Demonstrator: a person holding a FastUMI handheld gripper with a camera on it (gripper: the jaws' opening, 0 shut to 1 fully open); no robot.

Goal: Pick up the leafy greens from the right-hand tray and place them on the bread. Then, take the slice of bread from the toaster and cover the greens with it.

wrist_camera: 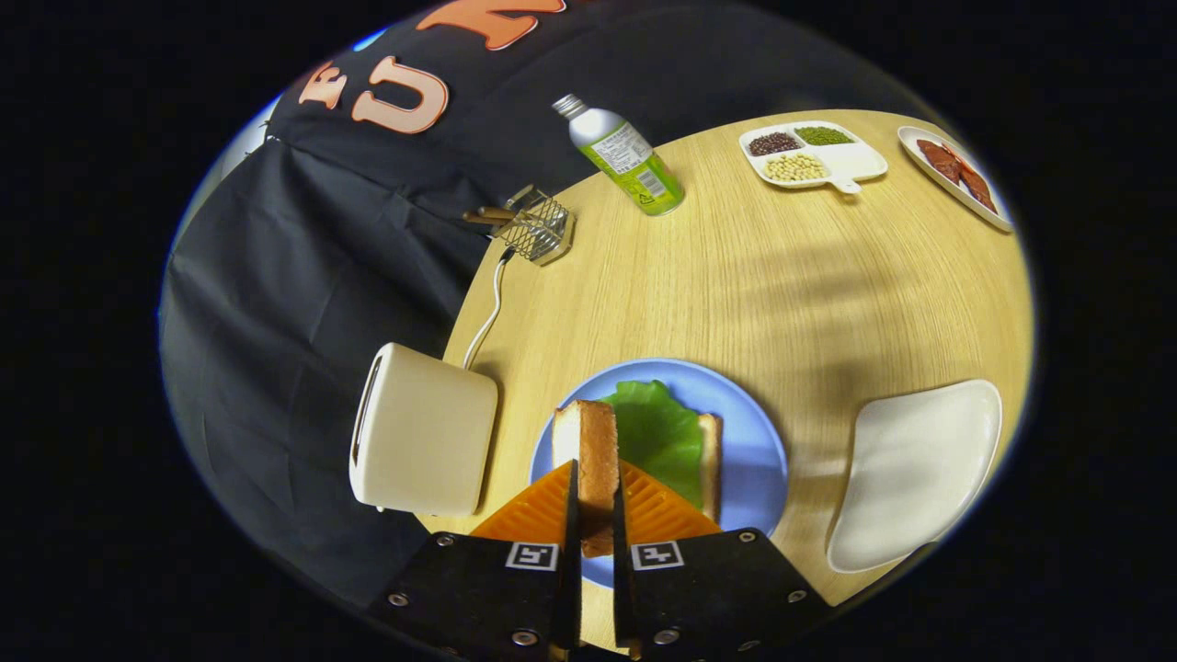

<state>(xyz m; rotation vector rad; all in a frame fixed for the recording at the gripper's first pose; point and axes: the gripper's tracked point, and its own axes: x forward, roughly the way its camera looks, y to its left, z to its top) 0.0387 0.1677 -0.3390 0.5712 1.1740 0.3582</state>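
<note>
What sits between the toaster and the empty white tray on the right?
The blue plate, in the gripper view, carrying a bread slice topped with leafy greens. The tool holds a second bread slice on edge above it.

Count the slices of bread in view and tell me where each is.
2. One slice of bread stands on edge, gripped between the gripper fingers above the blue plate. The other slice lies on that plate under the leafy greens. More may be hidden inside the toaster.
</note>
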